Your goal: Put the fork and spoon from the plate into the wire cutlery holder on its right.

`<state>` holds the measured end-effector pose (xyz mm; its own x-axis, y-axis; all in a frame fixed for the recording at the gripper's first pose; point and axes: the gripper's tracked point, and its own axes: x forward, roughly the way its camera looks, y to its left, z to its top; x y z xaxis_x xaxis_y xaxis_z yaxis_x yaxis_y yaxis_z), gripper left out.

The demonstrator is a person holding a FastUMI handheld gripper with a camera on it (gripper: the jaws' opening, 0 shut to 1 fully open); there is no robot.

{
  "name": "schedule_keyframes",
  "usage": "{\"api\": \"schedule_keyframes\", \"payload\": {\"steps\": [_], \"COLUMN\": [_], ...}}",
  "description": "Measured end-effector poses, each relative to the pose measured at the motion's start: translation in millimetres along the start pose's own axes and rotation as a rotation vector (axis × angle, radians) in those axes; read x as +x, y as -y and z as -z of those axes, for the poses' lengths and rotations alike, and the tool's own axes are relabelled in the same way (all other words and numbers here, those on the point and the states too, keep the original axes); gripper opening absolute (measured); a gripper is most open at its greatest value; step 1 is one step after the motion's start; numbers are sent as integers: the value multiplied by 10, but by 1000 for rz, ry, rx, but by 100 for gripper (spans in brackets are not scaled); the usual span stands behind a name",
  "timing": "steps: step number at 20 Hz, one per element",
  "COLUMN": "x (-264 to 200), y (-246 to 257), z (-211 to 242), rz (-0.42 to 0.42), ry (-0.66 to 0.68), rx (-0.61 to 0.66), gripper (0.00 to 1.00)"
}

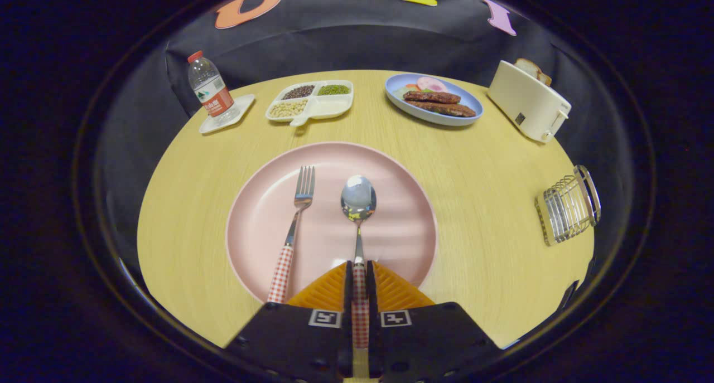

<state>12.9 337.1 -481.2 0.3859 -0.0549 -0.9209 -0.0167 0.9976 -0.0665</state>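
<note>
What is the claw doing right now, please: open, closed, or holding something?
Claw: closed on the spoon, both fingers pressing its checked handle; the spoon lies on the pink plate beside the fork.

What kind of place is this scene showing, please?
Probably a staged dining table in a recording booth: a pink plate with a fork and a spoon, a toaster and a wire cutlery holder. The gripper has its jaws closed on the spoon handle.
</note>
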Motion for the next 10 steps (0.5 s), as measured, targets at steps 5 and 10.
{"api": "schedule_keyframes", "payload": {"steps": [5,10], "x": [-118,-538], "y": [28,201], "z": [-81,-233], "rz": [-9,-26], "ry": [27,78], "rx": [-13,5], "gripper": [8,8]}}
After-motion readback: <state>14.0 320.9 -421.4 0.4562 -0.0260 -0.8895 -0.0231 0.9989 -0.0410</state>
